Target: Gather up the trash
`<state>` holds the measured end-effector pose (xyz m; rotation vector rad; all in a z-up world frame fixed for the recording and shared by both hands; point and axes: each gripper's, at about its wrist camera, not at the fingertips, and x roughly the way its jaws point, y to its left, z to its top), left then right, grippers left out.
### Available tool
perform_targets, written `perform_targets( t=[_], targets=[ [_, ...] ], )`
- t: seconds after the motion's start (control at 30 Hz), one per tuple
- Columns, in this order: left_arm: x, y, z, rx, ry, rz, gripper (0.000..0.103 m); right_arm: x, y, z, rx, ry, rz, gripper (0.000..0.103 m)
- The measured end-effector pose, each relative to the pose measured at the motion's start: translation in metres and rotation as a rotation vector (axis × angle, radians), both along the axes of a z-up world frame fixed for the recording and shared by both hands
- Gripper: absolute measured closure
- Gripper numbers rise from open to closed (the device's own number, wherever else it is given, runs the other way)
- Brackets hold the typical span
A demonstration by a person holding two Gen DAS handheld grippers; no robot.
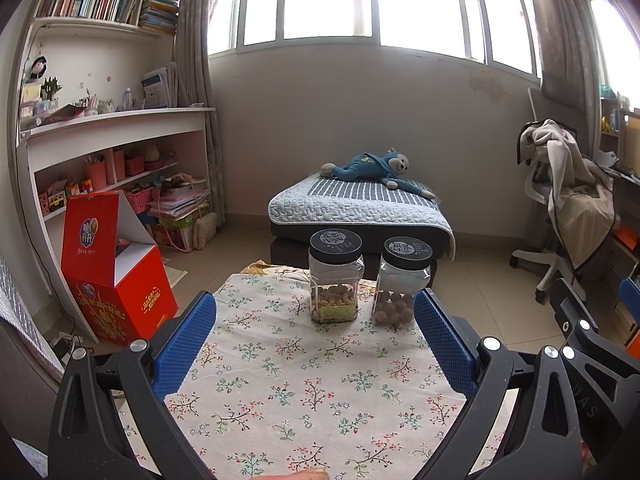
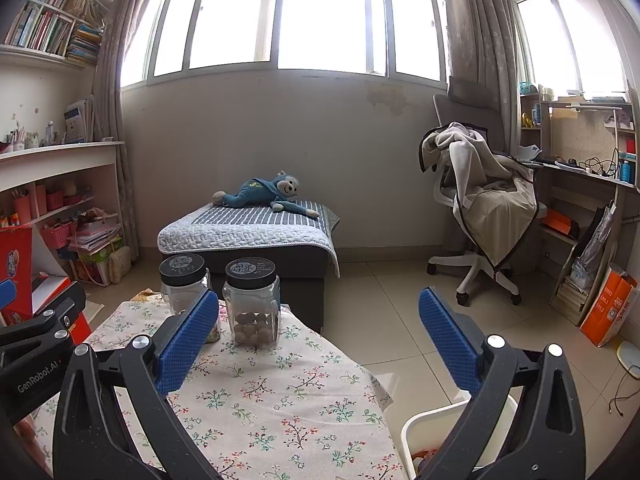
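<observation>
The left gripper (image 1: 316, 340) hangs above the table (image 1: 312, 392), which is covered by a floral cloth; its blue-padded jaws are spread wide and hold nothing. The right gripper (image 2: 320, 336) is positioned over the table's right edge, jaws likewise spread wide and empty. No loose trash is visible on the cloth, so its orientation and long axis cannot be told. A white bin (image 2: 424, 432) stands on the floor just beside the table's near right corner, below the right gripper's right finger; something reddish lies inside it, too hidden to identify. Two clear jars with black lids stand upright at the far end of the table, near each other: the left jar (image 1: 335, 280) contains pale nuts, the right jar (image 1: 402, 280) contains round brown pieces. A red box (image 1: 116, 276) with its lid raised stands on the floor left of the table.
</observation>
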<state>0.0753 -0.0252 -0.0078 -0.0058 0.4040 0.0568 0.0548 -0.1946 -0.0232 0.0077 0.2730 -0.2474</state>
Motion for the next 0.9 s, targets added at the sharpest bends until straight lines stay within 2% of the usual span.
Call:
perform_targets(
  t=[0.4,0.47,0.57,0.7,0.77,0.9],
  targets=[
    [-0.0018,-0.0011,0.0009,-0.008,-0.024,-0.028,0.010,-0.0006,-0.0039,0.0012,-0.005,0.002,-0.011,0.007],
    [-0.0018,-0.0014,0.0010,-0.005,-0.026,-0.028,0.016,-0.0006,-0.0049,0.0011,-0.002,0.002,-0.015,0.007],
    [-0.0006,-0.0015,0.0003,-0.005,-0.021,-0.032,0.018,-0.0002,-0.0057,0.0012,0.001,0.006,-0.018,0.007],
    [-0.0001,-0.0007,0.0006,-0.010,-0.015,-0.036,0.018,-0.0001,-0.0059,0.0013,0.001,0.006,-0.019,0.007],
    [-0.0005,-0.0005,0.0009,-0.013,-0.011,-0.029,0.010,-0.0002,-0.0065,0.0017,0.001,0.007,-0.019,0.007],
    [0.0008,-0.0003,0.0004,-0.014,0.005,-0.016,0.007,-0.0004,-0.0070,0.0018,0.001,0.007,-0.018,0.007]
  ],
)
